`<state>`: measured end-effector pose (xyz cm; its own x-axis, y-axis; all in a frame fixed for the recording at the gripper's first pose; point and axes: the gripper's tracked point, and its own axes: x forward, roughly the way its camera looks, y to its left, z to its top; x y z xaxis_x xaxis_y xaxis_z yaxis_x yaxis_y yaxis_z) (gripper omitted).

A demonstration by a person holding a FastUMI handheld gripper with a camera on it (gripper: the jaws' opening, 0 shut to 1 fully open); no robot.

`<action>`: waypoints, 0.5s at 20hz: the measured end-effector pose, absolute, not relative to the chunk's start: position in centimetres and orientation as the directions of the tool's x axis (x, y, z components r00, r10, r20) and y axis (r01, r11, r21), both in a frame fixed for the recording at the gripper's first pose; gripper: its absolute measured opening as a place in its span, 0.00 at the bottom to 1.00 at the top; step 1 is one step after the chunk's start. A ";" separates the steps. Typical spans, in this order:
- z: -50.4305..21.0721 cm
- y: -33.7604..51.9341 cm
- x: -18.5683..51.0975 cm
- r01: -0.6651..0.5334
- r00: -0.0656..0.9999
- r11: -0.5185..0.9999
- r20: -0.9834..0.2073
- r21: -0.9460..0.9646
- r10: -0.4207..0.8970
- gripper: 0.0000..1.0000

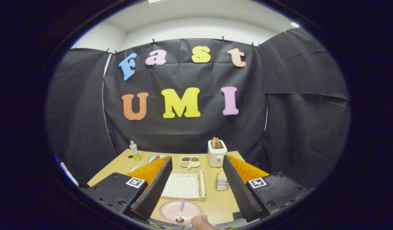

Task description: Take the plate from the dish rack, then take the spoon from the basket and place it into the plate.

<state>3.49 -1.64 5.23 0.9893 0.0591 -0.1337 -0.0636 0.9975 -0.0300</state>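
Pink plate (180, 211), spoon (180, 213) between open tool (196, 185) fingers

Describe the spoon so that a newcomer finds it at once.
On the wooden table, between the open fingers of the hand-held gripper, lies a pink plate, nearer than the clear tray. The spoon lies in it, the one slim metal piece there.

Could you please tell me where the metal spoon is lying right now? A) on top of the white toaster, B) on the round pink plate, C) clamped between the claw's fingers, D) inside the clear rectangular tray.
B: the metal spoon lies on the round pink plate, between the open claw's fingers, nearer than the clear rectangular tray and the white toaster.
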 end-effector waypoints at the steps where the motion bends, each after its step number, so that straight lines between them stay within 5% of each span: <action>1: 6.0 -2.0 3.6 -0.057 0.991 0.997 -0.121 -0.050 0.051 1.00; 10: 7.9 -2.0 3.2 -0.086 0.993 0.992 -0.086 -0.094 0.078 1.00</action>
<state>3.25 -1.99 7.92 0.9933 0.0776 -0.0859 -0.0856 0.9919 -0.0940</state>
